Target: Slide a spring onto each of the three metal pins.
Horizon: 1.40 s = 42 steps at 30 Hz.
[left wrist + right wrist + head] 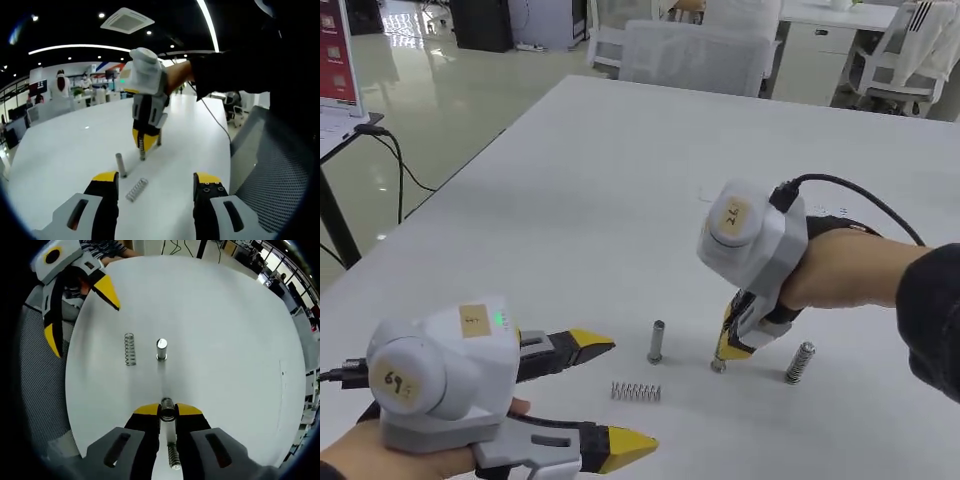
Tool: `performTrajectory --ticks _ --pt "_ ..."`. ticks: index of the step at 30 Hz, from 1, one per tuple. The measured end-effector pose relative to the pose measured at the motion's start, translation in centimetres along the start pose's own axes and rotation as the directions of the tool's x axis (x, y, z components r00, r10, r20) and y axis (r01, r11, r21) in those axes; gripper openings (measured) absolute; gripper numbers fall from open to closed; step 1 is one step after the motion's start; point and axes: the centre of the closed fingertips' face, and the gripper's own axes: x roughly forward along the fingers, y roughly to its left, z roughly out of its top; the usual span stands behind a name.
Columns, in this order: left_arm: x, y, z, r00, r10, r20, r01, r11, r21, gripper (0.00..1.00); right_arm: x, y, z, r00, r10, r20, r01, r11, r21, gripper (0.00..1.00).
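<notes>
Ok so second spring looks in hand: right tongs (167, 413) clenched on small coiled steel spring (167, 405), tip-down over short metal pin (718, 366) on white surface (620, 180). Left tongs (156, 179) released, empty. Spring-covered pin (800, 362) sits just beyond. Bare grey pin (656, 341) stands near loose spring (636, 391). Next, probably: seat it, let go, grab loose spring.

L gripper (156, 177) fingers apart — R gripper (167, 410) fingers pinched, pointing down

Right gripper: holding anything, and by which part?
Yes: the right gripper is shut on a spring, pinched near its upper end between the jaw tips. The left gripper is open, holding nothing.
</notes>
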Motion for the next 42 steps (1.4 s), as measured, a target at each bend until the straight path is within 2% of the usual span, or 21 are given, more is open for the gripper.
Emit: performTrajectory --ticks 9,13,16,24,32,37,42 --pt "-0.1 0.1 -0.1 1.0 0.004 -0.002 -0.004 1.0 0.0 0.55 1.0 0.3 -0.6 0.9998 0.004 -0.018 -0.004 1.0 0.002 0.09" --pt "-0.1 0.1 -0.1 1.0 0.004 -0.002 -0.004 1.0 0.0 0.55 1.0 0.3 -0.4 1.0 0.008 -0.006 -0.008 1.0 0.015 0.09" --pt "-0.1 0.1 -0.1 1.0 0.005 -0.002 -0.005 1.0 0.0 0.55 0.9 0.4 -0.4 1.0 0.009 -0.001 -0.009 1.0 0.007 0.14" --pt "0.0 0.0 0.0 1.0 0.001 -0.004 -0.001 1.0 0.005 0.54 -0.3 0.3 0.1 0.9997 -0.009 0.023 0.009 1.0 0.004 0.18" --pt "0.0 0.0 -0.1 0.9999 -0.001 -0.01 0.001 1.0 0.007 0.54 -1.8 1.0 2.1 0.9974 -0.034 0.063 0.036 0.999 -0.032 0.19" --pt "0.0 -0.1 -0.1 0.9999 0.0 -0.011 0.0 1.0 0.008 0.54 -1.9 2.4 3.7 0.9956 -0.006 0.093 0.011 0.998 -0.055 0.18" --pt "-0.1 0.0 -0.2 0.9999 0.003 -0.013 -0.003 1.0 0.008 0.54 -1.2 3.9 4.7 0.9955 0.024 0.092 -0.016 0.996 -0.089 0.15"
